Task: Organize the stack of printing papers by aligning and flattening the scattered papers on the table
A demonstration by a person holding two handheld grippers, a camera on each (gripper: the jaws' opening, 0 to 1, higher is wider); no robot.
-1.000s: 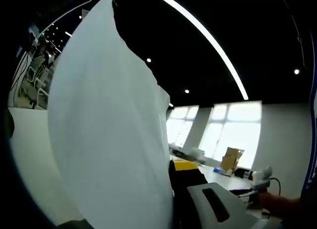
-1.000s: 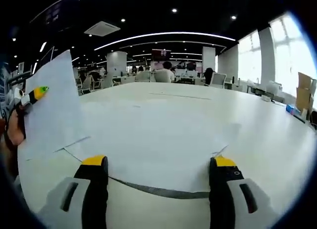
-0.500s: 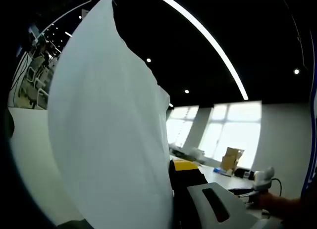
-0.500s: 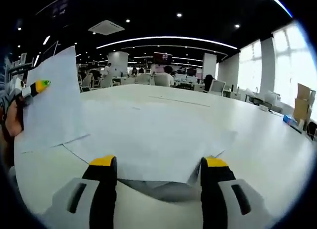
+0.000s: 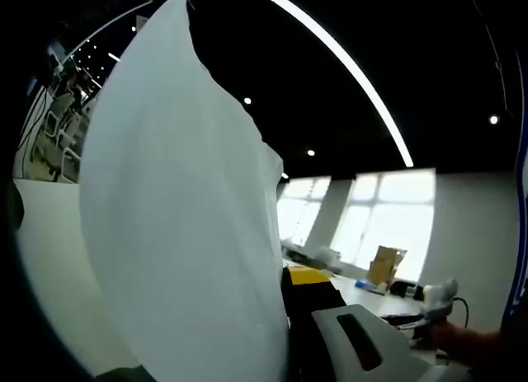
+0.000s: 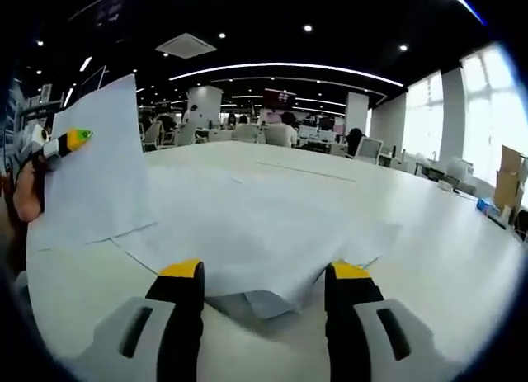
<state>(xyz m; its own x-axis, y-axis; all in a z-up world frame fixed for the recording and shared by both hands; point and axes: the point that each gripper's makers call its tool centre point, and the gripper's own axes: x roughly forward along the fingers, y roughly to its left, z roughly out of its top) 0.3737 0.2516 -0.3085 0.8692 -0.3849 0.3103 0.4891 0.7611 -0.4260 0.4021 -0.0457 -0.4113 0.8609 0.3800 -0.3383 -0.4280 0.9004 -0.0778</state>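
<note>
A large white sheet stands upright, and my left gripper is shut on its lower edge; one yellow-tipped jaw shows beside it and the other is hidden behind the paper. In the right gripper view the same sheet rises at the left, pinched by the left gripper in a person's hand. Several loose white papers lie spread and overlapping on the white table. My right gripper is open low over the table. The papers' near edge bulges up between its yellow tips.
Office chairs, desks and seated people fill the far end of the room. A cardboard box stands by the bright windows at the right, also seen as a box past the table in the left gripper view.
The right gripper's jaws have drawn closer together, and the papers' near edge has buckled upward between them. The left gripper and its raised sheet have stayed still.
</note>
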